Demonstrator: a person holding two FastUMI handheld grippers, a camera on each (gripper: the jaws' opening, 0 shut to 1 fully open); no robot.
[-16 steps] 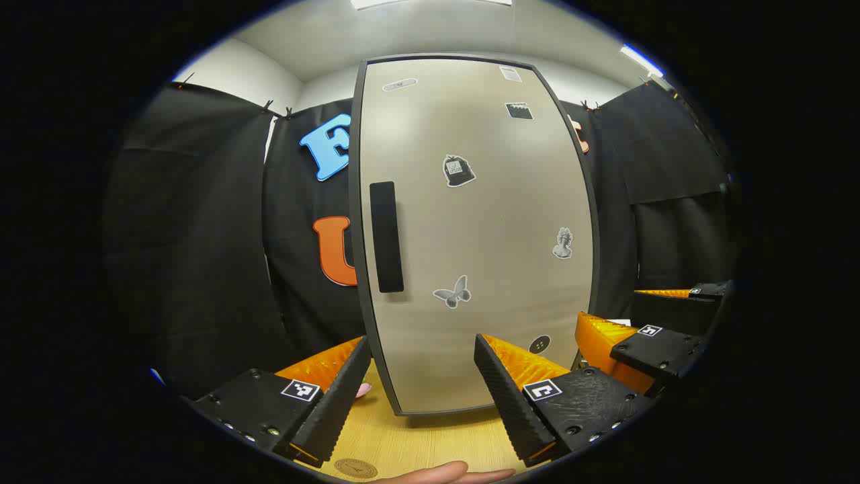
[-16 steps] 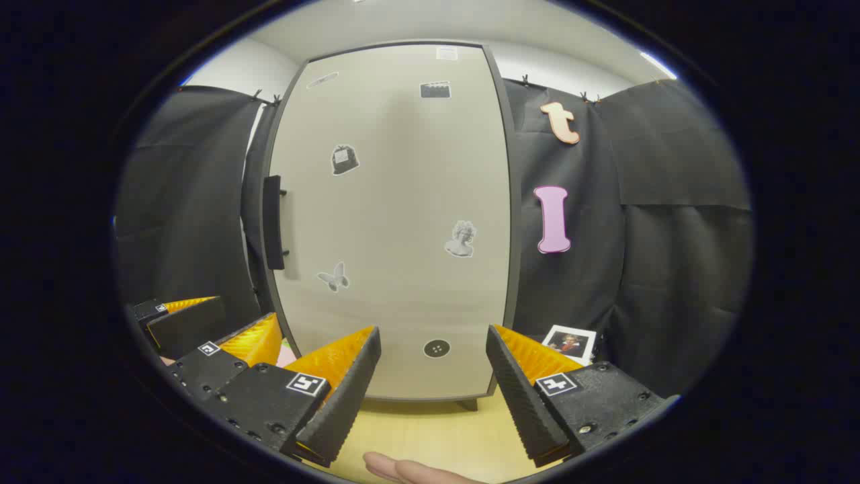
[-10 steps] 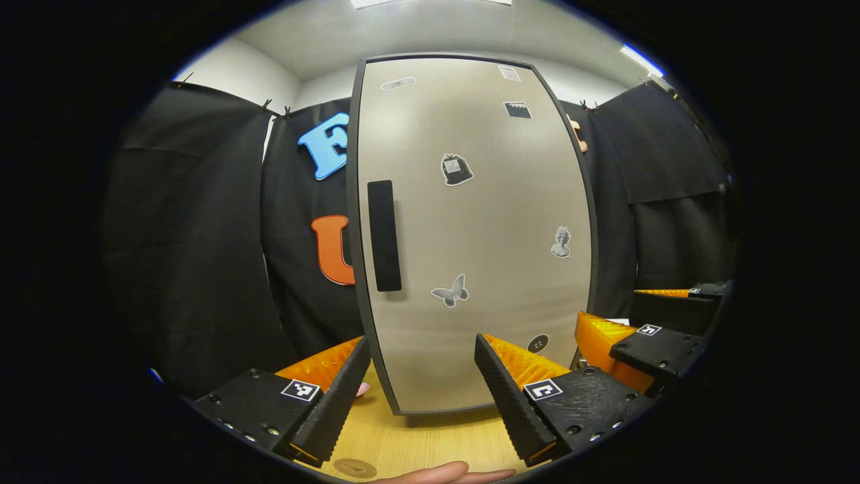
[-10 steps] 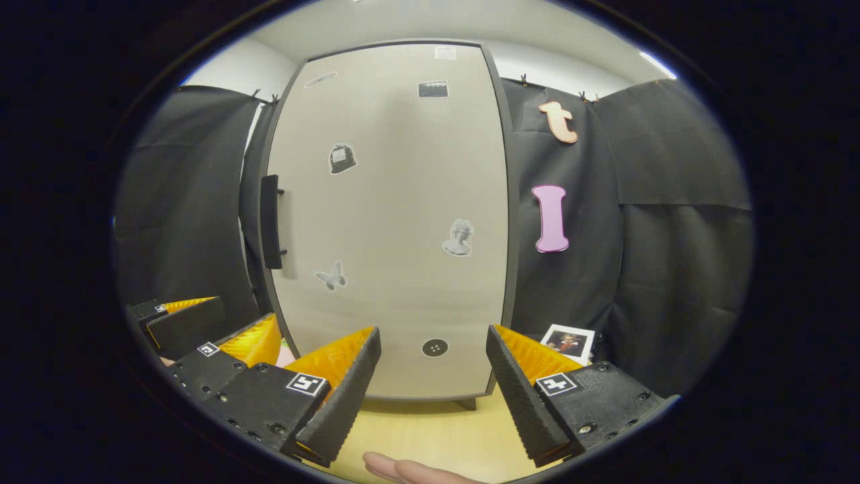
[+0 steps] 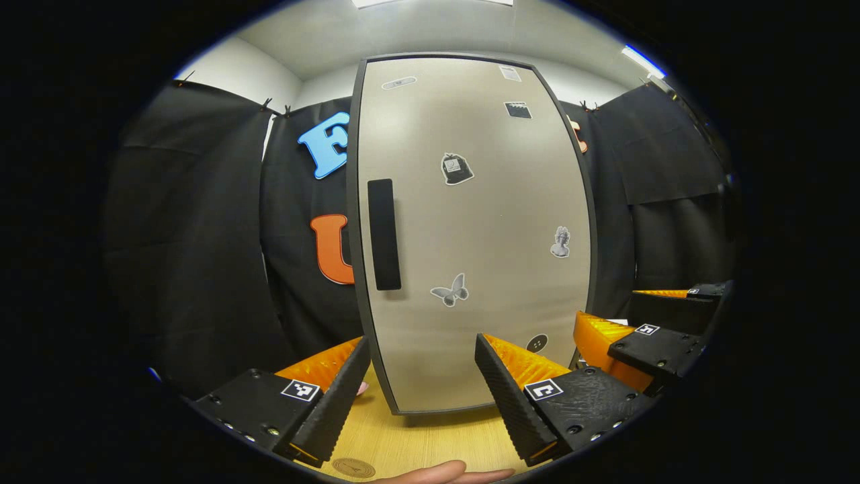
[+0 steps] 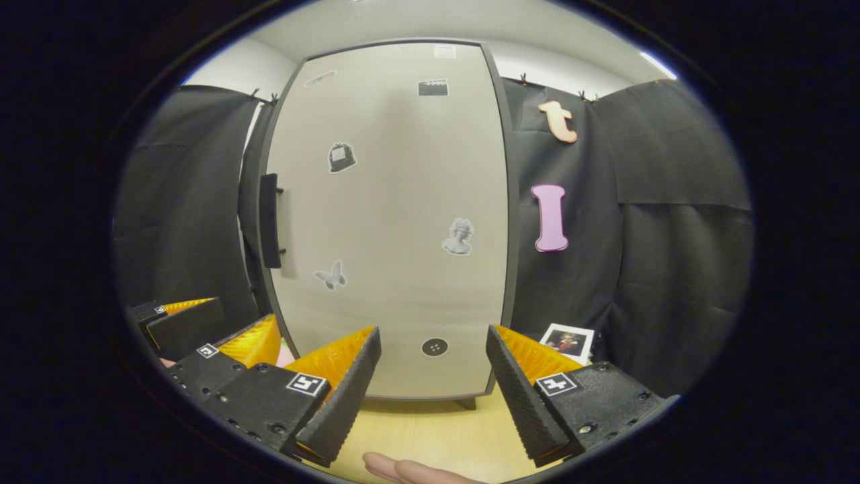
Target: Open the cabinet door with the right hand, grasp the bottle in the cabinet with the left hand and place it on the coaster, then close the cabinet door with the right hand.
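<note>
Nothing moved | cabinet door [image 5: 470,228] closed, blocks bottle | both hand-held grippers released | photo [image 6: 568,342] right

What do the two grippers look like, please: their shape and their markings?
The left gripper and the right gripper look alike: two wedge-shaped fingers with ridged inner faces, on black blocks with small screws. Each block bears a square black-and-white marker.

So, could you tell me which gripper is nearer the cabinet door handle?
Left. The left gripper faces the handle almost straight on; the right gripper sits off to its right.
</note>
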